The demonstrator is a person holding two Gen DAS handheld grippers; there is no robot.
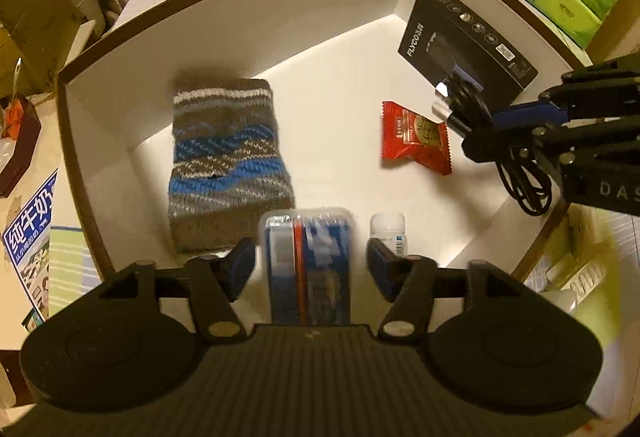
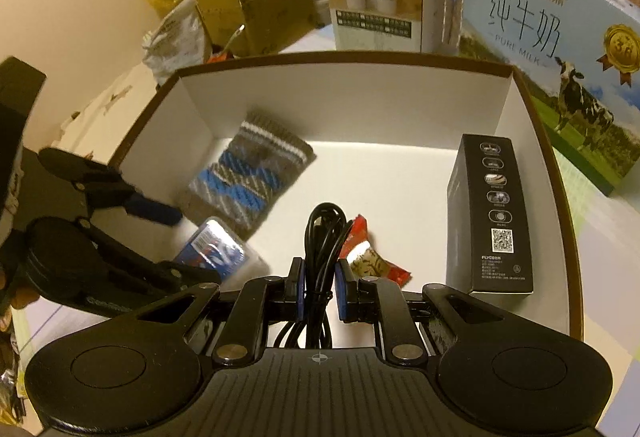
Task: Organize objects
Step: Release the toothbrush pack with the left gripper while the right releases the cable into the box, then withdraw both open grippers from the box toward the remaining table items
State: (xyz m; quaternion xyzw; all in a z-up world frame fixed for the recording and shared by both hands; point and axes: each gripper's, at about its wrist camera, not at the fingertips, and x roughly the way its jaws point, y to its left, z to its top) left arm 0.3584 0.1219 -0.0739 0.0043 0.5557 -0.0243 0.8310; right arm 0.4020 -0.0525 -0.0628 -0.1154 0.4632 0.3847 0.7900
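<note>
Item, white storage box (image 2: 360, 97): left gripper (image 1: 312, 257), jaws parted, releasing blue plastic-wrapped pack (image 1: 308, 261) onto its floor; right gripper (image 2: 320, 291) clenched on coiled black cable (image 2: 320, 237), likely deposited next.

Box (image 2: 192, 125): my open container, white inside, brown rim; it holds everything below.
Knit sleeve (image 1: 228, 165): grey, blue and white stripes, lying flat at the left of the floor.
Clear case (image 1: 308, 261): blue contents, standing between my left fingers (image 1: 240, 263), which do not press it.
White bottle (image 1: 387, 233): upright, just beside the case.
Red packet (image 1: 416, 137): flat, mid-floor.
Black carton (image 2: 492, 213): upright by the right wall.
Black cable (image 2: 320, 249): coiled, pinched between my right fingers (image 2: 298, 289).
</note>
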